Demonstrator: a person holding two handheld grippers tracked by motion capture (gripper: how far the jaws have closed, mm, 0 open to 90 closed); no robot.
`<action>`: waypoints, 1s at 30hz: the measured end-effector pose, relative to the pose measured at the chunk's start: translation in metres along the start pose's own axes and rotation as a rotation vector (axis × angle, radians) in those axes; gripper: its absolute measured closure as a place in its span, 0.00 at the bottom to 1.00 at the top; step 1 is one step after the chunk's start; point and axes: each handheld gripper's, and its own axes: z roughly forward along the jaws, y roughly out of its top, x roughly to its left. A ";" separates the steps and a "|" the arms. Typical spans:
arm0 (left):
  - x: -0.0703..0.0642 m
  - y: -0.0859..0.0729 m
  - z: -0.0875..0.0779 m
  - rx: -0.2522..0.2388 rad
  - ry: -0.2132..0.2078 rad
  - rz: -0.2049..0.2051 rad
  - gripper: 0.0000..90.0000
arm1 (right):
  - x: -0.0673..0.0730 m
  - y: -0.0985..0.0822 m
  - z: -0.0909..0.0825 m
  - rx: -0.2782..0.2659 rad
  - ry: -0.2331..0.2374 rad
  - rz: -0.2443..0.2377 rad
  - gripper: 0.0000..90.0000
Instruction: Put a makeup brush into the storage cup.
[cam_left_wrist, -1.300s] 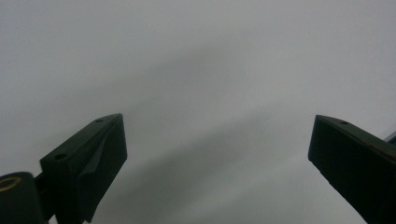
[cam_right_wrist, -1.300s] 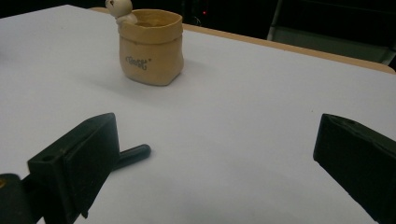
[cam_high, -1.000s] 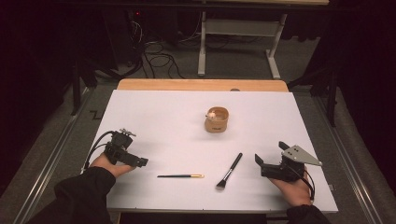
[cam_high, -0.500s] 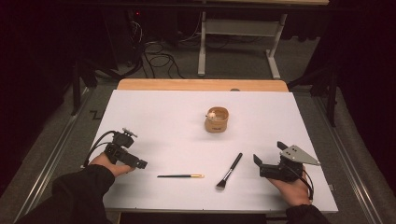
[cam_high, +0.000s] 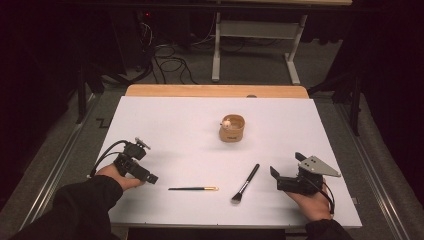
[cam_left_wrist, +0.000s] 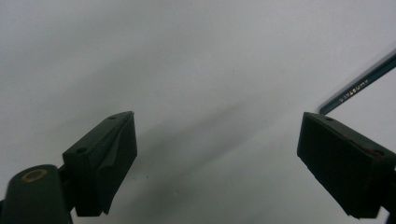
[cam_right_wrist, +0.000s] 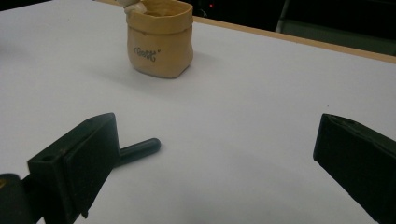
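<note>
On the white desk (cam_high: 165, 125) the tan pot (cam_high: 232, 128) stands mid-way. The left gripper (cam_high: 150, 178), its empty jaws just narrowing but wide, faces the pencil (cam_high: 193, 188); the right gripper (cam_high: 274, 173) gapes empty near the brush (cam_high: 246, 183).

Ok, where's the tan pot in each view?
High view: pot stands mid-table, just above picture centre.
Right gripper view: pot at the top, left of centre.
Left gripper view: this camera faces bare table and the pencil, away from the pot.
Shared landmark: the brush, in front of the pot in the high view; its handle end sits at the right gripper view's lower left.
</note>
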 end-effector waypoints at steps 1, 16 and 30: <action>-0.001 0.000 0.000 0.006 -0.001 0.005 0.15 | 0.000 0.000 0.000 0.000 0.000 0.000 0.01; -0.020 0.007 -0.009 -0.006 0.013 0.070 0.18 | -0.001 -0.001 -0.001 0.002 0.000 0.018 0.01; -0.048 0.024 0.002 0.009 -0.023 0.135 0.20 | -0.001 -0.001 -0.001 0.000 0.004 0.019 0.01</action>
